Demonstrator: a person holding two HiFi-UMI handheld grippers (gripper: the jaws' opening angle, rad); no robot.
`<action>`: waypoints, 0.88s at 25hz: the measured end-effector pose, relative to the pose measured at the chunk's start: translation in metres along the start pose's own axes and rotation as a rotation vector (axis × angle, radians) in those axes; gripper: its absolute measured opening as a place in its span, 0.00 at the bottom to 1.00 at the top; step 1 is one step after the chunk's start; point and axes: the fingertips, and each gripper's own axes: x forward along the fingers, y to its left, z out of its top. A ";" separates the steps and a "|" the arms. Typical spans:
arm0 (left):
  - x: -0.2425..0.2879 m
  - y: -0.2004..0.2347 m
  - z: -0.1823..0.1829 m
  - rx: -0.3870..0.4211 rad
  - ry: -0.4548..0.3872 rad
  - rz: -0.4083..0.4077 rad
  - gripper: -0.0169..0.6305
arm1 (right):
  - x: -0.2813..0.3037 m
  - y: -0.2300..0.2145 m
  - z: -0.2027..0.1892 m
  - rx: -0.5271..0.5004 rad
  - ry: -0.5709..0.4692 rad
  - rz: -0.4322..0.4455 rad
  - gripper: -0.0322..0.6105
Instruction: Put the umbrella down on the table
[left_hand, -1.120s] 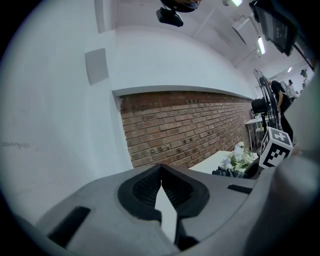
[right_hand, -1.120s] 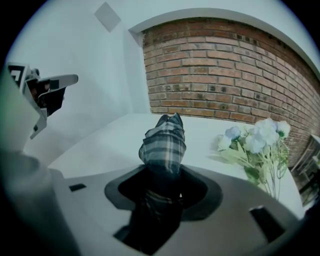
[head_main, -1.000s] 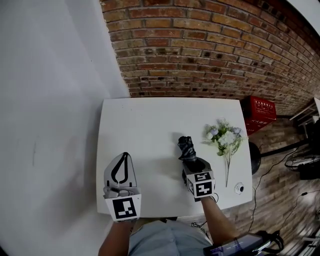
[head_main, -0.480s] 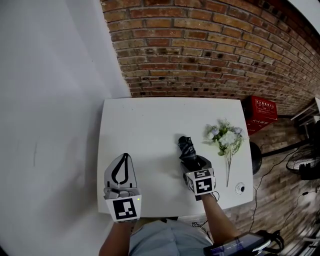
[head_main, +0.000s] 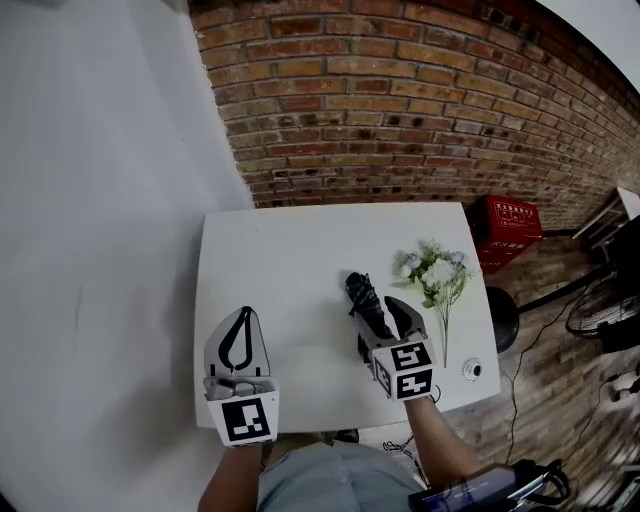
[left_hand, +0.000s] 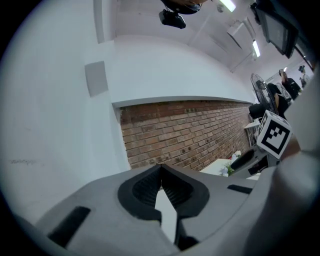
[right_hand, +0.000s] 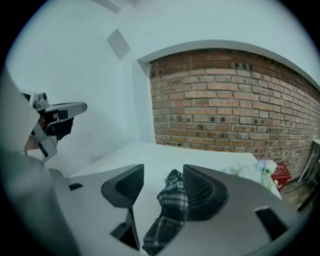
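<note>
Right gripper view: the right claw (right_hand: 164, 170) stands spread. Its jaws have just been opening and then drew in a little. The umbrella (right_hand: 172, 200), folded and of dark checked cloth, shows in the gap between them. It sits nearer the right-hand jaw, and it cannot be told whether cloth and pad touch; neither pad squeezes it.

In the head view the right claw (head_main: 378, 320) is over the near end of the umbrella (head_main: 362, 295). The umbrella lies on the white bench (head_main: 300, 250), right of the middle and toward the front edge, its far end pointing to the back edge.

In the left gripper view the left claw (left_hand: 160, 167) is pressed together, tips meeting, with nothing between them. In the head view the left claw (head_main: 243, 312) is over the front left part of the bench, well apart from the umbrella.

A bunch of pale flowers (head_main: 435, 275) lies just beside the umbrella, toward the right edge, stems pointing to the front. A small white round thing (head_main: 472, 370) sits near the front right corner.

Beyond the back edge rises a brick wall (head_main: 400, 100). A white wall (head_main: 100, 200) runs along the left. A red crate (head_main: 510, 225) stands on the floor past the back right corner.
</note>
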 end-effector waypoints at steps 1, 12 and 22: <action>-0.002 0.000 0.006 0.001 -0.011 0.002 0.04 | -0.009 0.003 0.015 -0.007 -0.046 0.000 0.41; -0.037 -0.003 0.080 0.024 -0.177 0.018 0.04 | -0.097 0.032 0.104 -0.107 -0.363 -0.014 0.06; -0.054 -0.021 0.090 0.014 -0.175 0.013 0.04 | -0.122 0.034 0.114 -0.126 -0.411 -0.019 0.06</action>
